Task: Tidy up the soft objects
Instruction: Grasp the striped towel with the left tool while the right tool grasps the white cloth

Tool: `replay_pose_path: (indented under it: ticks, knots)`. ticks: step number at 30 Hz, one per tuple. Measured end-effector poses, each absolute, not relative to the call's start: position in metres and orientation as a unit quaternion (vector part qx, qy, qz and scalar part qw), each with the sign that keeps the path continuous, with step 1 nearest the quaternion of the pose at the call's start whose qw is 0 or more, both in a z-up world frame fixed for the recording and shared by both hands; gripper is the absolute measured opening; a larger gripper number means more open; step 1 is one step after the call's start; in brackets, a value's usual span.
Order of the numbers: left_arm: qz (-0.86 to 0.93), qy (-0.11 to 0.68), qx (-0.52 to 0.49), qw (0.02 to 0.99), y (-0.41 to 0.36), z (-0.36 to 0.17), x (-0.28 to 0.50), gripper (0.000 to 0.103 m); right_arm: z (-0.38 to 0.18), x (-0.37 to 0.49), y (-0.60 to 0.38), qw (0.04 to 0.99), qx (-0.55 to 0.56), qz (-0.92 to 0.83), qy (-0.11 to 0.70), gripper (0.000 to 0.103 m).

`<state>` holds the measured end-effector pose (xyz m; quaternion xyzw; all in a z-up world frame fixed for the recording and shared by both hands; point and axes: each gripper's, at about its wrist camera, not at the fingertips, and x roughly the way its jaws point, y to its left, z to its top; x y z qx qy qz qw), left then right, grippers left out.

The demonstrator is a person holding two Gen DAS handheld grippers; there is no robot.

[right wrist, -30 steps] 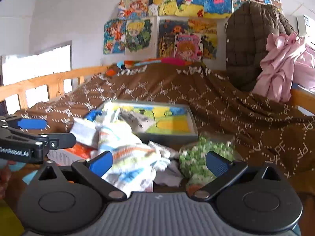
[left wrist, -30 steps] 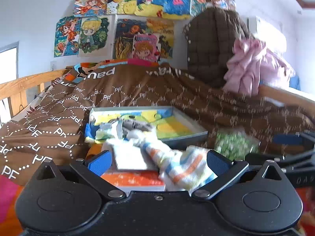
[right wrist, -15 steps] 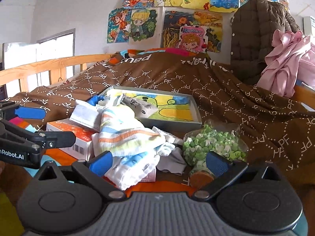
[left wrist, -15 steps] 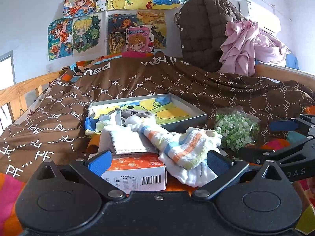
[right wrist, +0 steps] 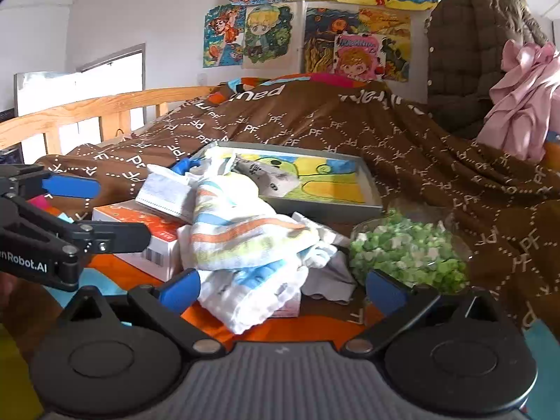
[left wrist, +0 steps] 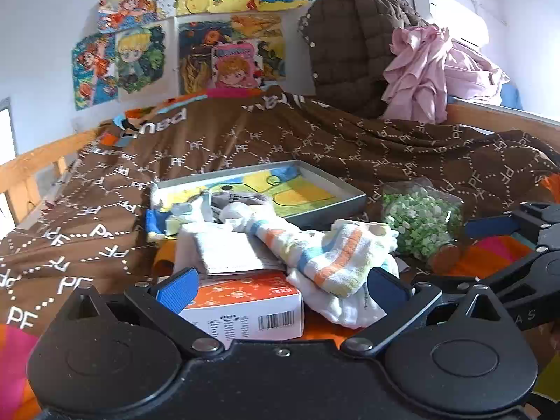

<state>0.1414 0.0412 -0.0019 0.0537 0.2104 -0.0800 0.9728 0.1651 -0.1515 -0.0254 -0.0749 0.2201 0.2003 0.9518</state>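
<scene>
A striped towel (left wrist: pixel 329 255) (right wrist: pixel 245 241) in white, orange, blue and yellow lies heaped on an orange-and-white box (left wrist: pixel 245 306) (right wrist: pixel 140 234). A pack of white face masks (left wrist: pixel 224 248) (right wrist: pixel 166 192) rests on the box too. Behind them a grey tray (left wrist: pixel 350 197) (right wrist: pixel 371 189) holds small cloths at its left end. A clear bag of green and white pieces (left wrist: pixel 420 218) (right wrist: pixel 409 248) sits to the right. My left gripper (left wrist: pixel 281 285) stands open just before the box and towel. My right gripper (right wrist: pixel 281 285) is open in front of the towel, touching nothing.
A brown patterned quilt (left wrist: pixel 280 140) covers the bed behind. Wooden rails (right wrist: pixel 87 112) run along the left side. A brown jacket (left wrist: pixel 353 52) and pink cloth (left wrist: pixel 430 70) hang at the back right, under wall pictures. The left gripper (right wrist: pixel 70 210) shows at the right wrist view's left edge.
Both grippers have pulled back and settled, so the box, towel and bag sit fuller in view. Both stay open; nothing was taken hold of.
</scene>
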Motion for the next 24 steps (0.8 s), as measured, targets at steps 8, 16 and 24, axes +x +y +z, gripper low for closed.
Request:
replay_pose_path:
  ticks: [8, 16, 24]
  knots:
    - [-0.127, 0.212, 0.060, 0.967, 0.039, -0.003, 0.164, 0.102, -0.035, 0.171, -0.147, 0.946, -0.082, 0.215, 0.229, 0.103]
    - [-0.170, 0.238, 0.085, 0.953, 0.031, -0.010, 0.197, 0.102, -0.043, 0.183, -0.150, 0.942, -0.069, 0.220, 0.244, 0.102]
    - [-0.186, 0.266, 0.040, 0.945, 0.035, -0.017, 0.223, 0.099, -0.050, 0.196, -0.150, 0.938, -0.057, 0.226, 0.258, 0.099]
